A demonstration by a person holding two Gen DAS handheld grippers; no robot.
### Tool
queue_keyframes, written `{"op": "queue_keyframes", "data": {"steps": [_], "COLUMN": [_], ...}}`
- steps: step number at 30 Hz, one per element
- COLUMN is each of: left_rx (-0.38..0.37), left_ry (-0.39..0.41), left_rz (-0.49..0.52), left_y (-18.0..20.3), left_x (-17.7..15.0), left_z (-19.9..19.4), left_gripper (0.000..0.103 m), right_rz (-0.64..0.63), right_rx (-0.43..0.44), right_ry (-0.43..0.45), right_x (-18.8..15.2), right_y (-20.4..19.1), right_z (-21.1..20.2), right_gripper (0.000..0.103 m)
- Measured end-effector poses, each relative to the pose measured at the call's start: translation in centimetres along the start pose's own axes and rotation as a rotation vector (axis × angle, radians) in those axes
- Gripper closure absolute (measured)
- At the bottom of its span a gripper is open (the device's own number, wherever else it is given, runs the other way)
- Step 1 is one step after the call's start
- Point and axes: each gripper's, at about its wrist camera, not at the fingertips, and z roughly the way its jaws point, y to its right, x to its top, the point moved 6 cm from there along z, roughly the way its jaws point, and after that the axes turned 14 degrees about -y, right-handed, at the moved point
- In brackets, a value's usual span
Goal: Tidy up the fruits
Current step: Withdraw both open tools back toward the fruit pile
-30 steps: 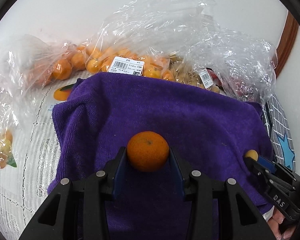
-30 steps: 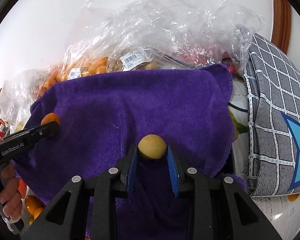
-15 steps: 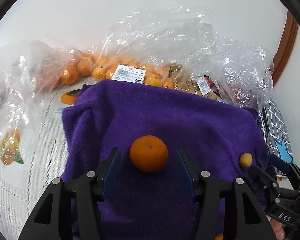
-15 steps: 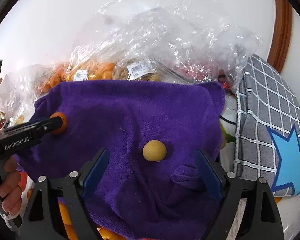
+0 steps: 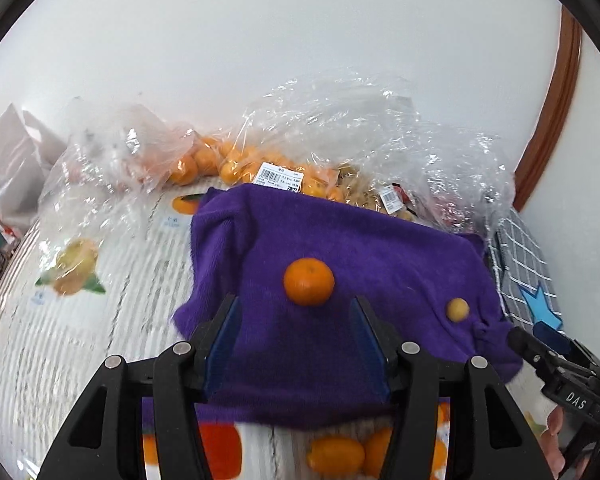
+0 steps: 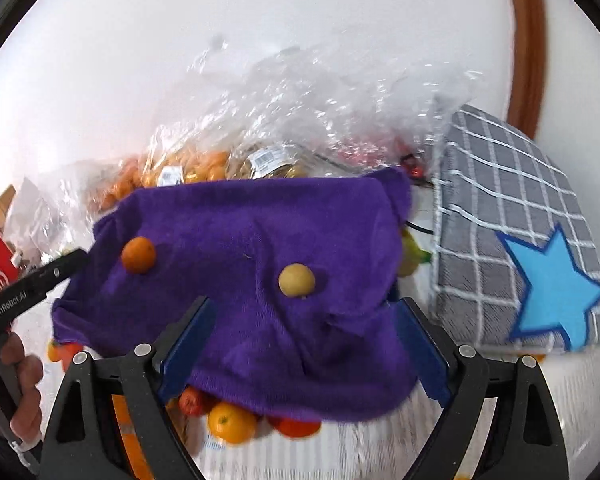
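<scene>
From your left wrist camera, your left claw (image 5: 296, 334) is spread wide and holds nothing. An orange mandarin (image 5: 309, 281) rests on the purple towel (image 5: 340, 248) just beyond the tips, at twelve o'clock. A small yellow fruit (image 5: 457, 310) lies at three o'clock from it, well apart.

From your right wrist camera, your right claw (image 6: 306, 344) is also wide and empty. The yellow fruit (image 6: 297, 279) sits on the towel (image 6: 240, 224) just ahead; the mandarin (image 6: 139, 254) lies at nine o'clock. Clear bags of fruit (image 6: 204, 164) are heaped behind the towel.
</scene>
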Motion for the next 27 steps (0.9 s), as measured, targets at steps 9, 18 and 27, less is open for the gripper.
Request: {"op": "queue_keyframes", "data": {"steps": [9,18,27], "left_rx": [-0.041,-0.084,-0.119], "left_ry": [0.007,-0.002,-0.049], "left_rz": [0.028,-0.002,-0.045], "left_y": [-1.0,-3.6,-5.1], "left_x": [-4.4,-6.8,-8.0], "left_z": [-3.1,-3.1,-1.8], "left_gripper": [0.049,0.049,0.051], "right_rz": [0.054,-0.047,-0.075], "right_rx": [0.019,-0.078,0.014], "right_ry": [-0.008,0.033,-0.057], "right_x": [-5.7,-8.8,-9.1], "right_y": [1.6,-0.5,-2.4], "right_z": [-3.1,-4.9,-1.2], "right_gripper": [0.013,0.021,0.047]}}
